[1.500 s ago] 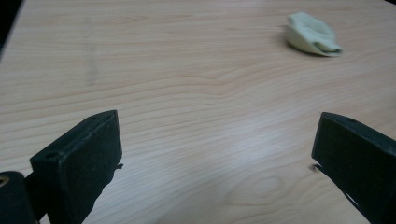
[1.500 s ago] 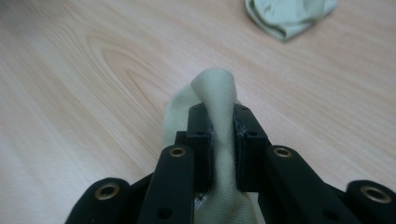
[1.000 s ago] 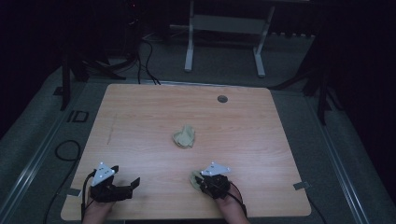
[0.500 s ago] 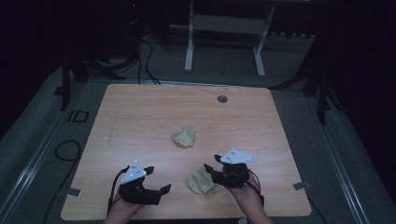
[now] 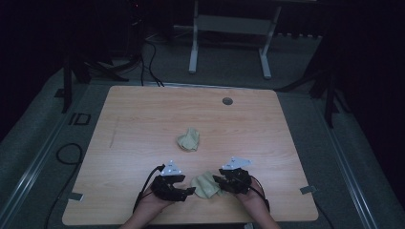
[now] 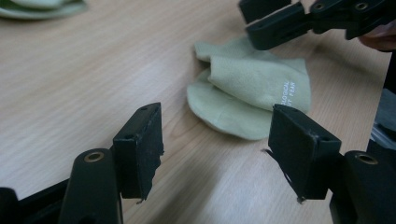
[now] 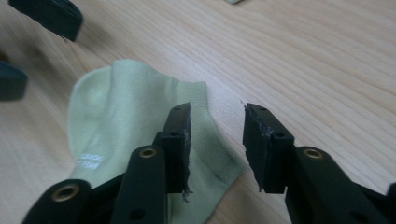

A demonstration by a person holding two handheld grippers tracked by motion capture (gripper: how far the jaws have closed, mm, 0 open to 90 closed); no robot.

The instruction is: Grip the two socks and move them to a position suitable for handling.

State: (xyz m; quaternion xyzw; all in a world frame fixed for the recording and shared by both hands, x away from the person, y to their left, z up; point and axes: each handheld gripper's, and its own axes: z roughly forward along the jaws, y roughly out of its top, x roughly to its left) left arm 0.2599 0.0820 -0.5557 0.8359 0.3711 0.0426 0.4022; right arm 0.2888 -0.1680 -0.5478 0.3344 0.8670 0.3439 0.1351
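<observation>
Hands have closed in on the near sock [image 5: 205,185] at the bench's [image 5: 143,124] front edge; I see my left hand-held gripper [image 5: 187,192] narrowing beside it, empty, and the right hand-held gripper [image 5: 220,181] parted over its cuff, unclamped.

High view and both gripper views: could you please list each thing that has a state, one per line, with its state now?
Near sock: lying flat on the table, partly folded over, held by neither claw.
Far sock: crumpled in a small heap at mid table, untouched.
Left claw: open, jaws just closing, nothing between them, short of the near sock.
Right claw: open, jaws just closing, over the near sock's edge, not gripping it.
</observation>
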